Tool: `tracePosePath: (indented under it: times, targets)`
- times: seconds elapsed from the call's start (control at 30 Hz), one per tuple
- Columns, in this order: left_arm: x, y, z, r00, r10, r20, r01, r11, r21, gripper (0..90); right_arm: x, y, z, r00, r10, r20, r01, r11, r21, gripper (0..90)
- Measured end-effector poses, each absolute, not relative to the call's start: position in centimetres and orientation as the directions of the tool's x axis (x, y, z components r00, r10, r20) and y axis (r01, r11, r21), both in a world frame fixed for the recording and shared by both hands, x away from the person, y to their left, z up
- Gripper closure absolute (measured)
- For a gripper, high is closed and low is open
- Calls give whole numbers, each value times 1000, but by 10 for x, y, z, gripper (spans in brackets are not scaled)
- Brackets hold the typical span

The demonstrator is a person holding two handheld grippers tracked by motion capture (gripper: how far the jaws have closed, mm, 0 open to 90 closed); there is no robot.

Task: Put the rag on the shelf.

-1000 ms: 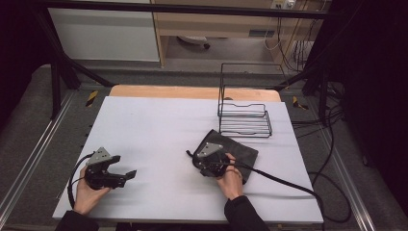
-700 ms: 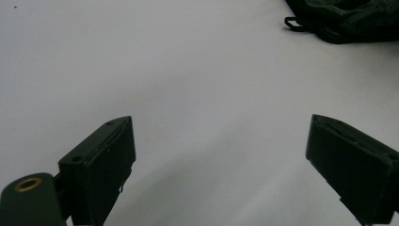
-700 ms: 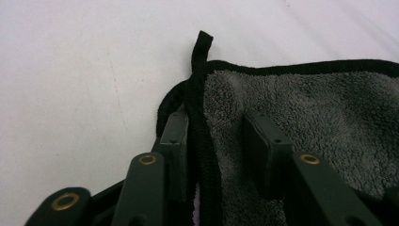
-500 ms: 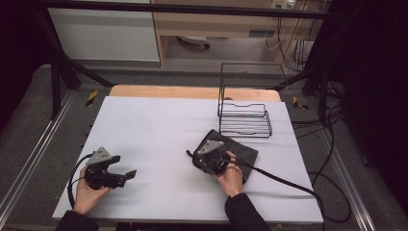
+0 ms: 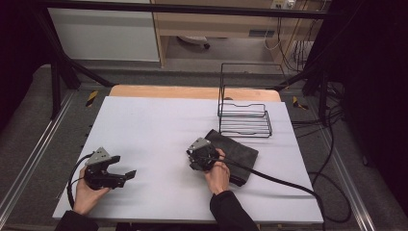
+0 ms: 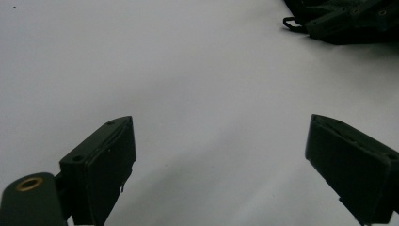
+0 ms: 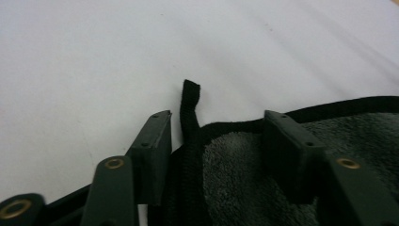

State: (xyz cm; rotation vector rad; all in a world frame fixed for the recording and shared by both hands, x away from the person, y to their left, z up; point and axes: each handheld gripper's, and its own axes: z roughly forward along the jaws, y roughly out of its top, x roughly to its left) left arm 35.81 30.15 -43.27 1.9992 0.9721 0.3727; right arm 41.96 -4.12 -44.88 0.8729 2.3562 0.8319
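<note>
White table (image 5: 159, 125), high view: dark grey towel (image 5: 240, 151), folded, lies right of centre in the frame, just below a black wire rack (image 5: 244, 118) that stands toward the upper right of the tabletop. Right gripper (image 5: 195, 155), held in the person's right hand (image 5: 219, 174), sits at the towel's left edge, its cable (image 5: 274, 177) trailing off to the lower right. Right gripper view: the right gripper (image 7: 216, 134) has its jaws parted, one on either side of the towel's bound corner; the towel (image 7: 357, 136) fills the lower right of that frame, and a black hanging loop (image 7: 189, 101) sticks up from its edge in the gap between the jaws, close beside the left-hand one. Whether either jaw touches the cloth cannot be told. Left gripper (image 5: 126, 176), high view: lower left of the frame, held in the left hand (image 5: 86, 195), well apart from the towel. Left gripper view: left gripper (image 6: 219, 153) jaws spread wide over bare table, nothing between them; the right gripper (image 6: 348, 19) shows dark at the upper right corner.
</note>
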Motion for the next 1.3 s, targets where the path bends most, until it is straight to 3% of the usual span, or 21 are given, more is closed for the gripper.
tracePosePath:
  times: [0.13, 0.2, 0.4, 0.77, 1.03, 1.3]
  targets:
    - [357, 302, -432, 648, 755, -97, 495, -321, 808, 92, 421, -43, -448, -674, 702, -231, 412, 616, 671, 565]
    - [358, 302, -432, 651, 754, -94, 495, -327, 805, 92, 422, -43, -446, -669, 702, -243, 419, 627, 657, 668]
    - [358, 301, -432, 652, 752, -93, 494, -329, 805, 93, 425, -49, -443, -668, 715, -207, 435, 601, 671, 754]
    - [358, 300, -433, 652, 752, -96, 496, -326, 805, 95, 416, -54, -425, -734, 665, -134, 397, 582, 710, 777]
    - [358, 299, -433, 652, 752, -96, 497, -328, 804, 95, 392, -45, -423, -832, 554, 11, 365, 533, 764, 775]
    - [358, 299, -433, 652, 752, -95, 496, -329, 803, 95, 375, -36, -424, -884, 466, 28, 320, 562, 763, 773]
